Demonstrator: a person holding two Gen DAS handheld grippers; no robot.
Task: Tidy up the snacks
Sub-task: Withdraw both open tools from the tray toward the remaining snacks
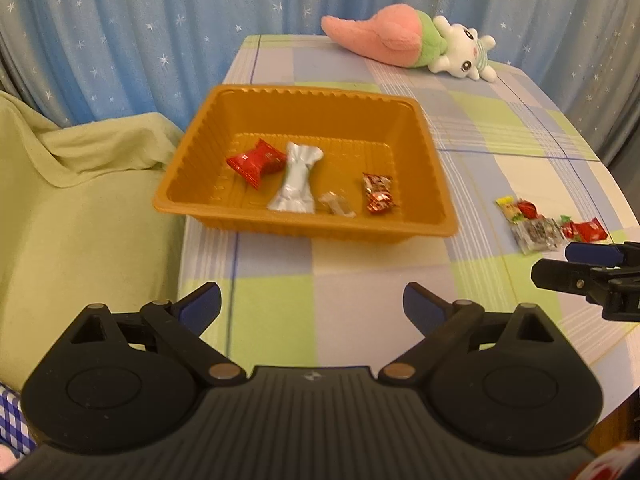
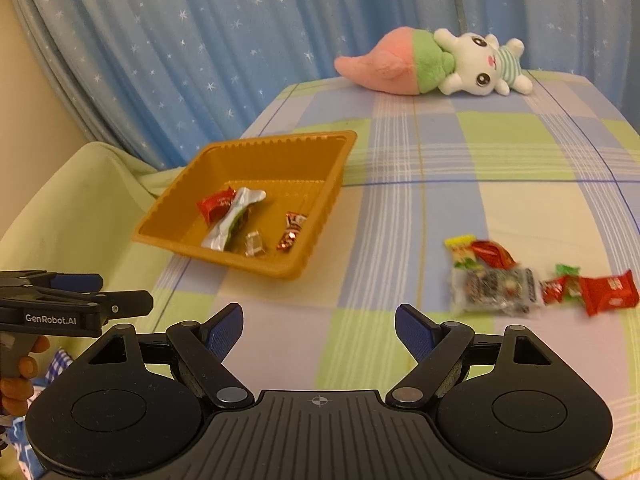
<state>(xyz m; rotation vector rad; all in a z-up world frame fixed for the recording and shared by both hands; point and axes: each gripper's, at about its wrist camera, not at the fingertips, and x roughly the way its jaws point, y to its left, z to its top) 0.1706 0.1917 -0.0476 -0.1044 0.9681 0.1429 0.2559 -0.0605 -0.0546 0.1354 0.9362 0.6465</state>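
Ahead-right of my right gripper (image 2: 319, 330), jaws wide and empty, lay the loose snack pile (image 2: 532, 280), long axis crosswise. Left gripper (image 1: 312, 308), equally spread and empty, faced the orange tray (image 1: 432, 168), farther off.

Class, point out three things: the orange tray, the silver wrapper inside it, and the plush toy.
orange tray (image 1: 320, 94): left wrist view, far rim.
silver wrapper (image 1: 296, 180): left wrist view, its middle.
plush toy (image 2: 480, 65): right wrist view, white face.
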